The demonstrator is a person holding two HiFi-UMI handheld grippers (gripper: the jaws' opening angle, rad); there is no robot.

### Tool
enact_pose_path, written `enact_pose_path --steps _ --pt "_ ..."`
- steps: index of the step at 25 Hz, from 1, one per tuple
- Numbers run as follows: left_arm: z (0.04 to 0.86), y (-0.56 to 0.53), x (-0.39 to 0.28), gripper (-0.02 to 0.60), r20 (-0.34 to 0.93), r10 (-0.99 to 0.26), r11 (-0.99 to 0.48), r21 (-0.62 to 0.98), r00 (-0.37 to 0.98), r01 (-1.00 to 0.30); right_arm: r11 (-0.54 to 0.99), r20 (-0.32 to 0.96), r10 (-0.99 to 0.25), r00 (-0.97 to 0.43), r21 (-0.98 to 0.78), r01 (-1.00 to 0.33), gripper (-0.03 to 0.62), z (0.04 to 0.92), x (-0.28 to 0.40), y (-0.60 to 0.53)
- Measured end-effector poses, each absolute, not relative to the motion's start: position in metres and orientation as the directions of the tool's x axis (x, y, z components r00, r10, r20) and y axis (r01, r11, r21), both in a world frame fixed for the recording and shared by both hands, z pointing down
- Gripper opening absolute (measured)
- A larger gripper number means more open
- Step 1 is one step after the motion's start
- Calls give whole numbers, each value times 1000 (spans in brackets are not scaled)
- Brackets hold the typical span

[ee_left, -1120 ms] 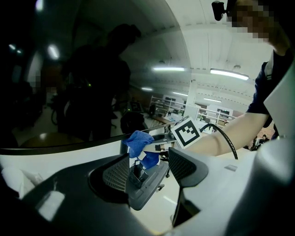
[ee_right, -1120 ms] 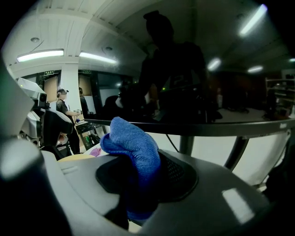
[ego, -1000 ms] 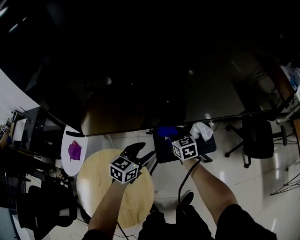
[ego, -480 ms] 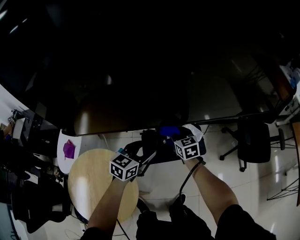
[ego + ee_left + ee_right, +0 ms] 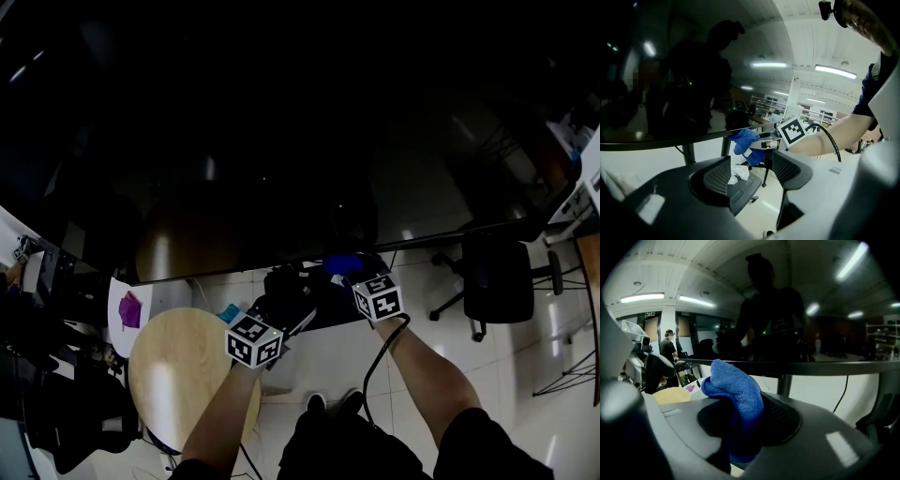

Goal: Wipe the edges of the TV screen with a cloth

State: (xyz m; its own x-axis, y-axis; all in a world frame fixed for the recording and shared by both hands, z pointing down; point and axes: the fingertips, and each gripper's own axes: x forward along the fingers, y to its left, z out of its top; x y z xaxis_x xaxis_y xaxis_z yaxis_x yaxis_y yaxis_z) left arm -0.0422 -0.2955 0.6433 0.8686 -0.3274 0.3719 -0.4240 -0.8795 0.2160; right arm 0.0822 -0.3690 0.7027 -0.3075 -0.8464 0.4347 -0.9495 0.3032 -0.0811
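Right tongs (image 5: 747,420) pinching bunched blue microfibre cloth (image 5: 735,386), touching lower edge of wide dark glossy TV screen (image 5: 801,310). Left tongs (image 5: 751,172) spread, empty (idle below). Best kept: light steady pressure, slow slide along edge.

A round wooden table (image 5: 178,370) stands on the shiny white floor (image 5: 511,380). A purple thing (image 5: 130,309) lies on a white top (image 5: 116,330) beside it. A black chair (image 5: 497,279) stands far right.

an open office or lab: swivel chair (image 5: 497,281), ceiling strip lights (image 5: 836,71), storage shelves (image 5: 764,104).
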Motion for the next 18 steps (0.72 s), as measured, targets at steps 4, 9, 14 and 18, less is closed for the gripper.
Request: enact_pose_path --steps 4,9,14,18 --pt "649 -302 -25 265 377 -302 -887 225 876 -403 275 411 -865 -289 -94 -957 140 702 105 -369" --pt "656 -305 3 265 394 -236 -914 221 888 -341 259 375 -887 -270 -79 -963 140 704 139 -363" --pt "665 -302 37 265 399 -189 -928 225 897 -296 231 358 -900 -248 -91 -969 140 704 171 -358" --pt "667 -294 71 265 395 -178 -929 235 901 -286 211 352 -906 -235 -103 -972 140 700 200 -348"
